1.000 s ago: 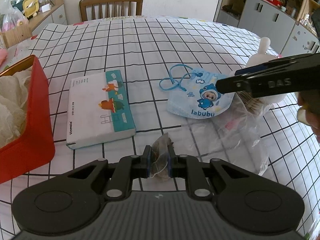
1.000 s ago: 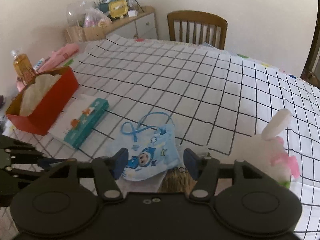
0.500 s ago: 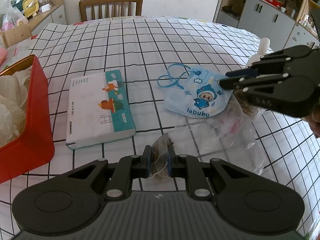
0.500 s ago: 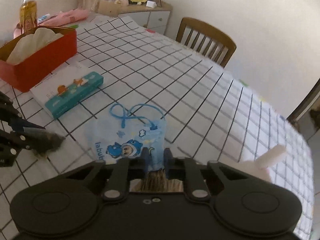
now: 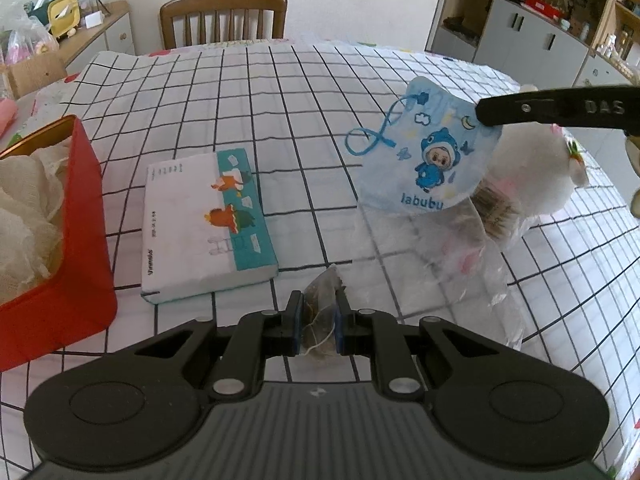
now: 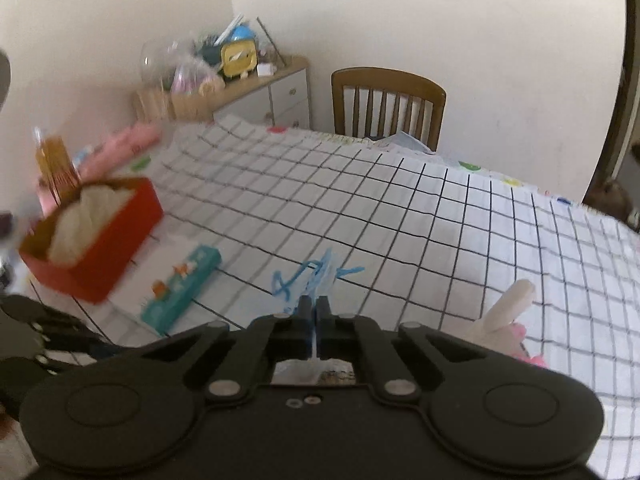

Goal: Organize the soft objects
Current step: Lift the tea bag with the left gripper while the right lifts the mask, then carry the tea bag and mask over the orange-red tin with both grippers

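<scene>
A light blue child's face mask (image 5: 428,164) with a cartoon print hangs above the checked tablecloth, pinched at its right edge by my right gripper (image 5: 486,118), which is shut on it. In the right wrist view the mask (image 6: 316,276) shows edge-on between the closed jaws of the right gripper (image 6: 314,312). My left gripper (image 5: 319,320) is shut on a small brownish mesh sachet (image 5: 322,304) near the table's front. A white plush rabbit (image 5: 532,184) sits behind the mask.
A red box (image 5: 52,280) holding cream cloth stands at the left. A tissue pack (image 5: 208,224) lies beside it. A crumpled clear plastic bag (image 5: 472,256) lies under the mask. A wooden chair (image 5: 224,20) stands at the far edge of the table.
My right gripper closed on the mask's edge and lifted it off the tablecloth. The left gripper kept still, holding the sachet.
</scene>
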Available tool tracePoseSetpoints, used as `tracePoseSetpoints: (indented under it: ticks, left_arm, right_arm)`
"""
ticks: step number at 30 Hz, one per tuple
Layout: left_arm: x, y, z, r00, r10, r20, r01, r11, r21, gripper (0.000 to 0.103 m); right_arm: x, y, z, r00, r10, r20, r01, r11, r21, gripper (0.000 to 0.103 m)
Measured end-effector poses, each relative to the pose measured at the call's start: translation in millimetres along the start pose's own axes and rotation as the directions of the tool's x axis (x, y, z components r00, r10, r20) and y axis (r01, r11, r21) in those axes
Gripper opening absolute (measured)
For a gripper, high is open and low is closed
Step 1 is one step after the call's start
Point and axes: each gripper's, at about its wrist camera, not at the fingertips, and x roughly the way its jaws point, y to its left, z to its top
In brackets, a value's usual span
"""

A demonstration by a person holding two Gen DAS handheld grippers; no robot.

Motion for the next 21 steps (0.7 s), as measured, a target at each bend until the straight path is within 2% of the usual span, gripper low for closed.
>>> tracePoseSetpoints:
  ticks: [9,21]
  left_arm:
    - [-31,14,16,0.999,0.015,0.043,-0.014,0.999,-0.035,0.015]
    - [-82,56,45,0.989,0.089,0.121,-0.079,0.993,-0.084,0.015]
  right_arm:
    - [-34,14,14,0.995,0.053,0.083,-0.056,0.998,0.038,0.002]
    - [-53,47,42,0.977,0.143,0.157,-0.152,0.987,0.049,0.002]
